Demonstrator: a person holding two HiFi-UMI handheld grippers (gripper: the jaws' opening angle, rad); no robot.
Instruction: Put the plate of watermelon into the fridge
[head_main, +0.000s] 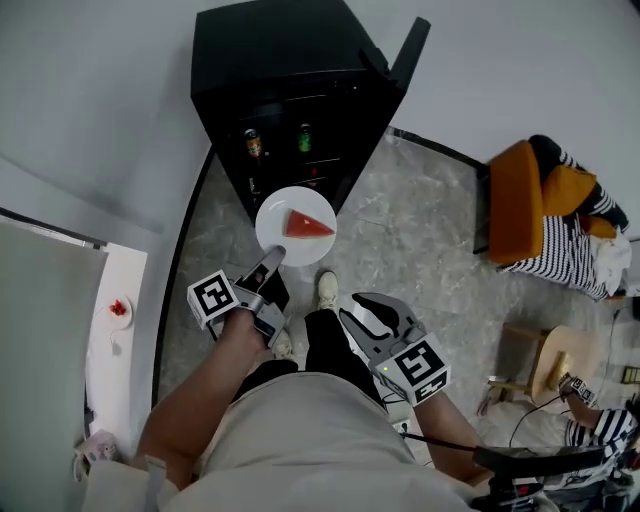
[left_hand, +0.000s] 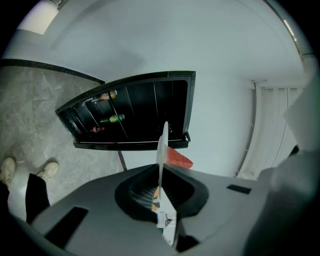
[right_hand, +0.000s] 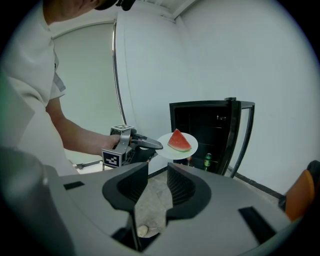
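plate of watermelon (head_main: 275, 226) — rim pinched in left fingers (head_main: 268, 266) — hangs before the open fridge (head_main: 290, 60), right fingers (right_hand: 186, 186) apart.

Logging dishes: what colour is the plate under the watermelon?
Plain white round plate; clearest in the head view.

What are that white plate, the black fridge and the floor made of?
Plate: glazed ceramic or hard plastic, judging by its thin, smooth white surface. Fridge: black painted metal or plastic, faintly shiny. Floor: polished stone or stone-look tile, grey marbled veining.
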